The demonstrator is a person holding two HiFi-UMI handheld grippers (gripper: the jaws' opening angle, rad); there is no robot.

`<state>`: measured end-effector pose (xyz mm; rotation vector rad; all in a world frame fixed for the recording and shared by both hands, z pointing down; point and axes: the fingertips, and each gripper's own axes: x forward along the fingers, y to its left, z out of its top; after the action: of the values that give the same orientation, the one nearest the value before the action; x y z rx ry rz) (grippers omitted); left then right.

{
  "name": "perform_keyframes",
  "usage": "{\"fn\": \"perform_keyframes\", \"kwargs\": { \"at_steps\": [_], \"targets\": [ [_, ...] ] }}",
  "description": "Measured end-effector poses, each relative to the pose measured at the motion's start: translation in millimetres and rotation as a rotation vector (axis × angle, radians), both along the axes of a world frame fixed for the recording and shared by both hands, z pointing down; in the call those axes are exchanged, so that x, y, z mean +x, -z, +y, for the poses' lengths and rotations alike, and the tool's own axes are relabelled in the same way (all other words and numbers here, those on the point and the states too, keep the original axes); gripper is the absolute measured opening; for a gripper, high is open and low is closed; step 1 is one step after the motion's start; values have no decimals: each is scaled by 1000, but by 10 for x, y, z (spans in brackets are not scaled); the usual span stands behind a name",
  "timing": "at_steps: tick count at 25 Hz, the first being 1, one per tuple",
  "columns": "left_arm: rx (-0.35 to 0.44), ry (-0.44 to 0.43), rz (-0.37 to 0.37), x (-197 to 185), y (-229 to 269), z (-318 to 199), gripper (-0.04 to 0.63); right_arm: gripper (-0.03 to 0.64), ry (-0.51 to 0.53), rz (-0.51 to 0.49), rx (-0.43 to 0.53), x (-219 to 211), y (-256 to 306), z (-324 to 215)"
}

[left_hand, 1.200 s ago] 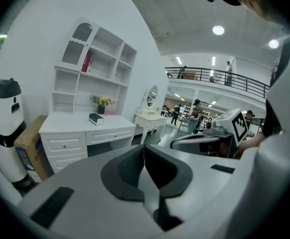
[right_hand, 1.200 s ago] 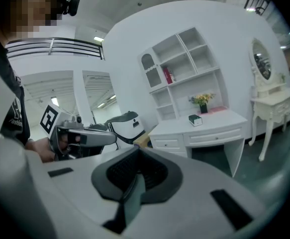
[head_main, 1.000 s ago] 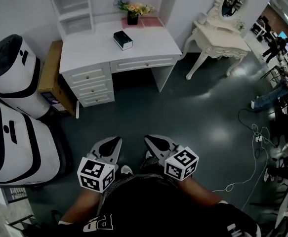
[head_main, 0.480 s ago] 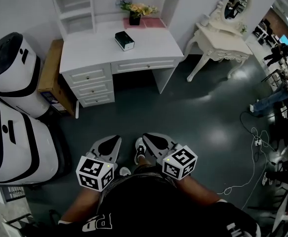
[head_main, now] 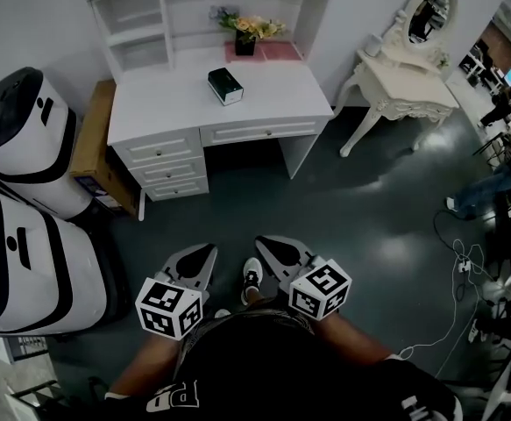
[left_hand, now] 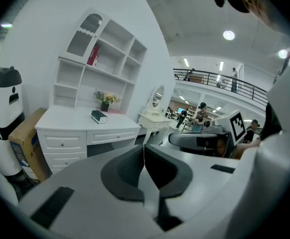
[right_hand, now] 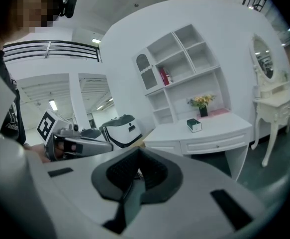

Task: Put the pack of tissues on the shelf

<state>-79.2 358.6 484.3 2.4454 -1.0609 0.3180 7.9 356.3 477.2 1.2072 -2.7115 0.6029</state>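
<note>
The pack of tissues (head_main: 225, 85), a dark box with a pale side, lies on the white desk (head_main: 172, 103) across the room; it also shows in the left gripper view (left_hand: 99, 116) and the right gripper view (right_hand: 194, 125). White shelves (head_main: 141, 24) rise from the desk's back. My left gripper (head_main: 201, 254) and right gripper (head_main: 273, 248) are held side by side close to my body, far short of the desk, pointing toward it. Both are shut with nothing between their pads, the left (left_hand: 144, 151) and the right (right_hand: 137, 156) alike.
Two large white machines (head_main: 27, 139) stand at the left, with a cardboard box (head_main: 93, 143) beside the desk. A flower pot (head_main: 246, 35) sits at the desk's back. A cream vanity table (head_main: 404, 60) stands to the right. Cables (head_main: 448, 261) lie on the dark floor.
The desk and the tissue pack have slid down and come nearer in the head view as I walk toward them; a shoe has stepped forward between the grippers. Both grippers stay shut.
</note>
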Motion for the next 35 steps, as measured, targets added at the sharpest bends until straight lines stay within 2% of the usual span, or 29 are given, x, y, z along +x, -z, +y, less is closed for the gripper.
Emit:
{"fn": "perform_keyframes", "kwargs": {
  "at_steps": [6, 13, 18, 27, 35],
  "targets": [
    [-18, 13, -16, 147, -59, -451, 17, 11, 2, 5, -18, 162, -44, -414],
    [-16, 17, -39, 341, -108, -1025, 17, 11, -13, -23, -104, 446, -275, -979],
    [-18, 46, -42, 463, -77, -1388, 17, 11, 9, -32, -95, 576, -235, -1378],
    [39, 107, -66, 564, 159, -1905, 17, 11, 58, -60, -52, 725, -62, -1898],
    [-1, 130, -74, 743, 20, -2070, 17, 11, 80, -82, -38, 863, -41, -2159]
  ]
}}
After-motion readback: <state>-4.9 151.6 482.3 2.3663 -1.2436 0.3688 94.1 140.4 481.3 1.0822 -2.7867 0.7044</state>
